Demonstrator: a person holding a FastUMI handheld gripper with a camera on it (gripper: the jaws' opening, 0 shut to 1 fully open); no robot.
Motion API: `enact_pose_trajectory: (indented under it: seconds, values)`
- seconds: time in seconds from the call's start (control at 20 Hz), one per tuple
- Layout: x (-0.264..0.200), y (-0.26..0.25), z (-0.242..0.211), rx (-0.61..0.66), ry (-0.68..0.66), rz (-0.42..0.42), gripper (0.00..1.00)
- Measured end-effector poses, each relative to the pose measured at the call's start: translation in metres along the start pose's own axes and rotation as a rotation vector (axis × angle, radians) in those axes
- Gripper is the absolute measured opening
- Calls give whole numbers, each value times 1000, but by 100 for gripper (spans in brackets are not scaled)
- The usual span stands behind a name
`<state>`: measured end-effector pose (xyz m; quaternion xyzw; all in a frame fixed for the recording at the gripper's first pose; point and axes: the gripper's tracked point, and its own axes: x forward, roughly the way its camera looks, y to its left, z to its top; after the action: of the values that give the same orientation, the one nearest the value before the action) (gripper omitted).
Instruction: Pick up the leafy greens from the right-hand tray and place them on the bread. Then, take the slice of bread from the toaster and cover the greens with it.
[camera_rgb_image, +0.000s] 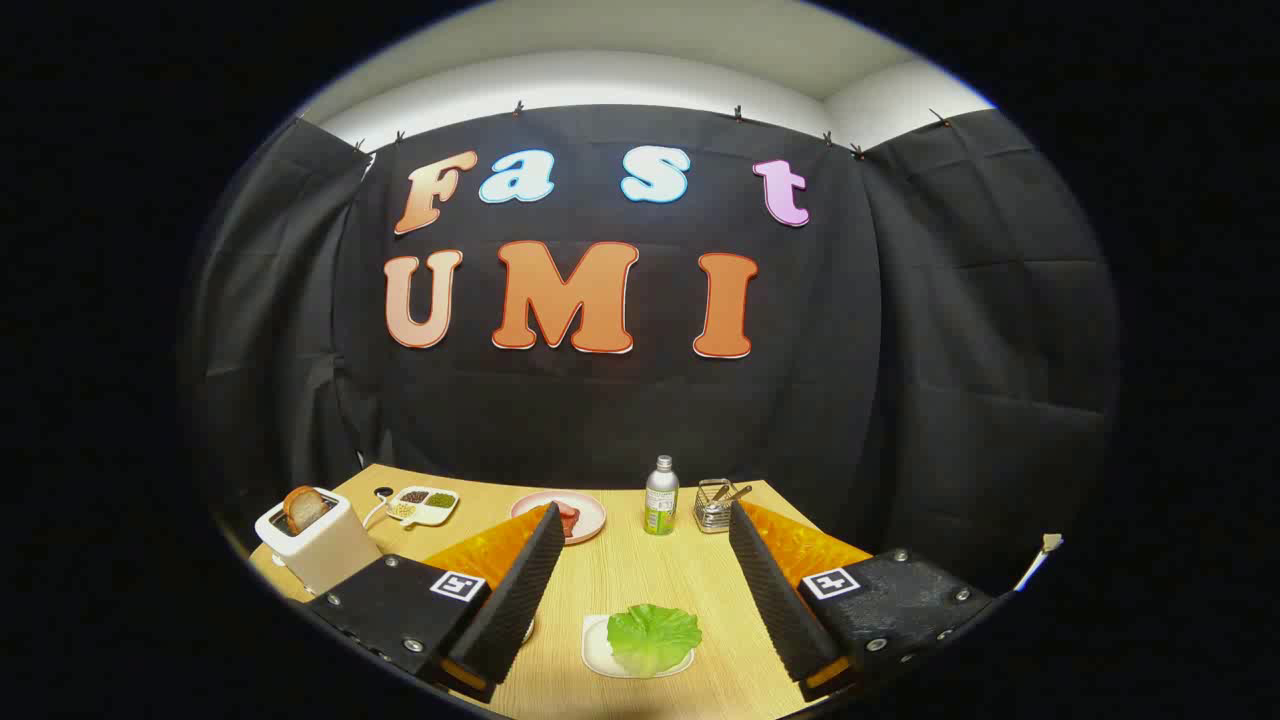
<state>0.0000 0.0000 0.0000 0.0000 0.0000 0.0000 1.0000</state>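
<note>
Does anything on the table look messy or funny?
Nothing stands out. The leafy greens sit neatly on their white tray, between the open fingers of the gripper. A slice of bread stands in the toaster, and the bottle is upright. Nothing is spilled.

One toaster (318, 540), one bread slice (302, 507), one lettuce leaf (653, 637), three trays (600, 655), one bottle (661, 496), one wire basket (714, 508).

Greens (653, 636) on tray (597, 648) between tool (640, 578) fingers, toaster (318, 540) far left.
</note>
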Motion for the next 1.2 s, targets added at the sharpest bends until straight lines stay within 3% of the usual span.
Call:
enact_pose_trajectory:
  seconds: [0.75,1.2]
  values:
    - [27,22,-35,-30,135,60,99]
    - [65,22,-125,-65,390,55,100]
